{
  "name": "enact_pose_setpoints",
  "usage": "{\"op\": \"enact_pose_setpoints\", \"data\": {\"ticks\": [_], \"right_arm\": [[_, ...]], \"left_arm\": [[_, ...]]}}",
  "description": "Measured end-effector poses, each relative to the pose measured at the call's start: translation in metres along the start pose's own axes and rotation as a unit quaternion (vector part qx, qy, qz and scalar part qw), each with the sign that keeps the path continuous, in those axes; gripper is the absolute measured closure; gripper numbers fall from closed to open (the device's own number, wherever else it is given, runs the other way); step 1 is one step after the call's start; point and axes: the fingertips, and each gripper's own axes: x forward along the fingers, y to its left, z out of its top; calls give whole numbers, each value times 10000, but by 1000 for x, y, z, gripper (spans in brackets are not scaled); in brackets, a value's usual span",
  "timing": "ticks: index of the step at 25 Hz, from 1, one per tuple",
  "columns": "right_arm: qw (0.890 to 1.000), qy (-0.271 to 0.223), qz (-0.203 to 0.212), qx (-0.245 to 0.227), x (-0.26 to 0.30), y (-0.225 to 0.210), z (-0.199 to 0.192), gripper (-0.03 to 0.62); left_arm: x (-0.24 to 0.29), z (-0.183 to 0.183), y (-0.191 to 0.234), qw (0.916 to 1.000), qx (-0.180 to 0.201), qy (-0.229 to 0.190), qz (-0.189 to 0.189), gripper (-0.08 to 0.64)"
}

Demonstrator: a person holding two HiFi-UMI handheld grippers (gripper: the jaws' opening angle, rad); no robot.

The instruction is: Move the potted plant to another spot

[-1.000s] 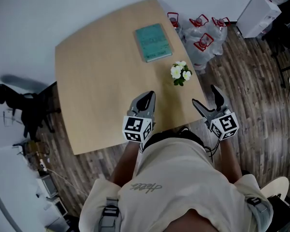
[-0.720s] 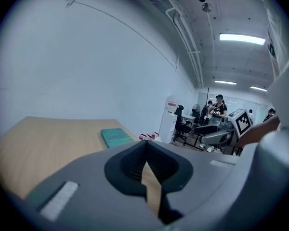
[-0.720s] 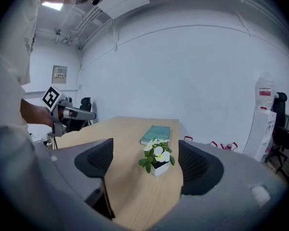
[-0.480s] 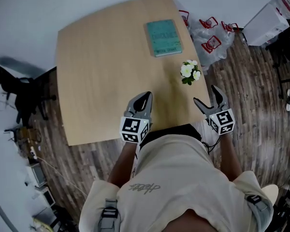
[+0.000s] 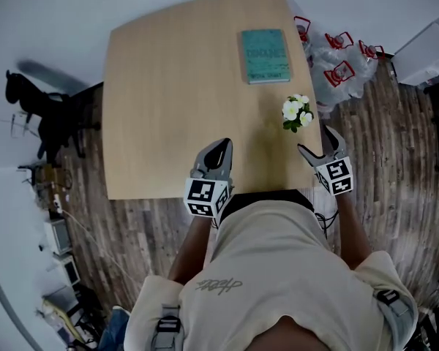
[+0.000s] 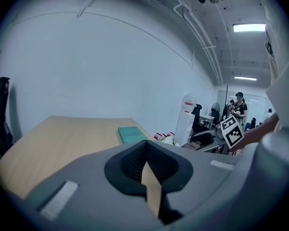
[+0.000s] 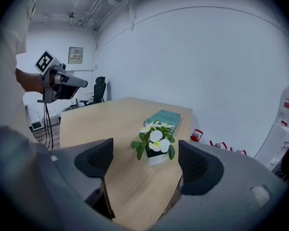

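Pale wooden surface [image 5: 175, 86], plank floor [image 5: 395, 159] around. Over near edge: left claw [image 5: 218, 151], pinched closed, empty. Well beyond: teal book [image 5: 265, 54]. Just ahead of right claw [image 5: 318, 146], framed by wide-spread empty jaws, untouched: potted plant [image 5: 297, 112], nearer than second ago. Approach under way; grasp likely next. In white pot [image 7: 156, 159]: white flowers [image 7: 156, 136], green leaves.
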Motion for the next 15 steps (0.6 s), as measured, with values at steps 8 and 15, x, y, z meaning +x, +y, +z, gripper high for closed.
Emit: {"op": "enact_pose_setpoints", "data": {"ticks": [8,15], "right_arm": [[9989,211,392,-132,25,-15,-31,175],[9961,218,826,-209,51,-23,-51,175]], "left_arm": [[3,0,-17,9987,-87,59,504,545],[5,-7,-36,9960,-73,207,866,545]]}}
